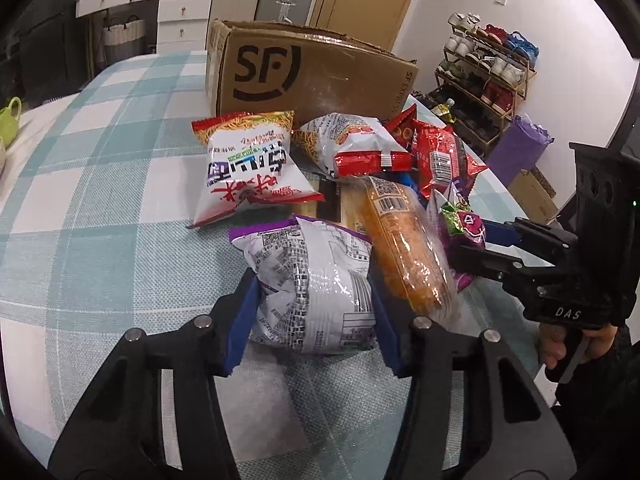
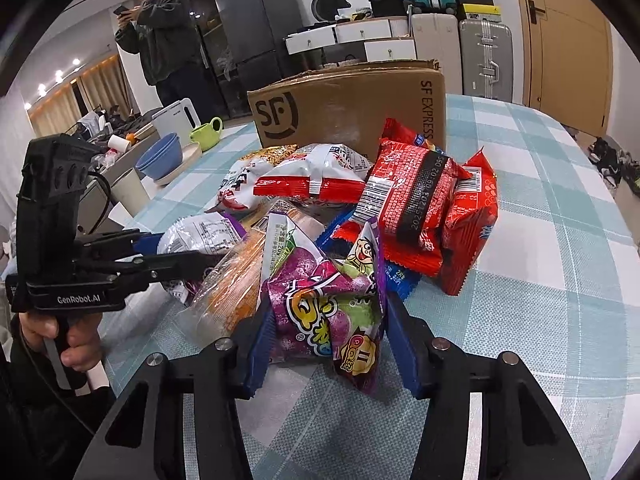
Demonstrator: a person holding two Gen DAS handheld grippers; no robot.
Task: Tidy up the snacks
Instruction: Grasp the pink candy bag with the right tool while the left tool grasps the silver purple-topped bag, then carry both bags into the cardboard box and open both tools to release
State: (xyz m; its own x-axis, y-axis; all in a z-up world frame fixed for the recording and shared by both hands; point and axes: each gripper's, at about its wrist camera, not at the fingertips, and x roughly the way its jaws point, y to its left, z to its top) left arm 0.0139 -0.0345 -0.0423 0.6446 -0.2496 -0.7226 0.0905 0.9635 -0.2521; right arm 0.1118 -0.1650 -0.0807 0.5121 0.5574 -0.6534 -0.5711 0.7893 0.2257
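A pile of snack packets lies on a checked tablecloth in front of an SF cardboard box [image 1: 304, 76], which also shows in the right wrist view [image 2: 352, 100]. My left gripper [image 1: 314, 300] is shut on a white and purple snack bag [image 1: 316, 288], both blue pads pressing its sides; the bag also shows in the right wrist view [image 2: 200, 232]. My right gripper [image 2: 328, 320] is shut on a purple candy bag [image 2: 328, 300], also visible in the left wrist view [image 1: 464, 232]. An orange bread packet [image 1: 404, 248] lies between the two bags.
A white and red noodle bag [image 1: 248, 168] lies left of the pile. Red packets [image 2: 420, 208] lie behind the candy bag. Blue bowls [image 2: 160, 158], a green cup [image 2: 206, 132] and a paper cup [image 2: 130, 192] stand at the left table edge. A person [image 2: 160, 36] stands behind.
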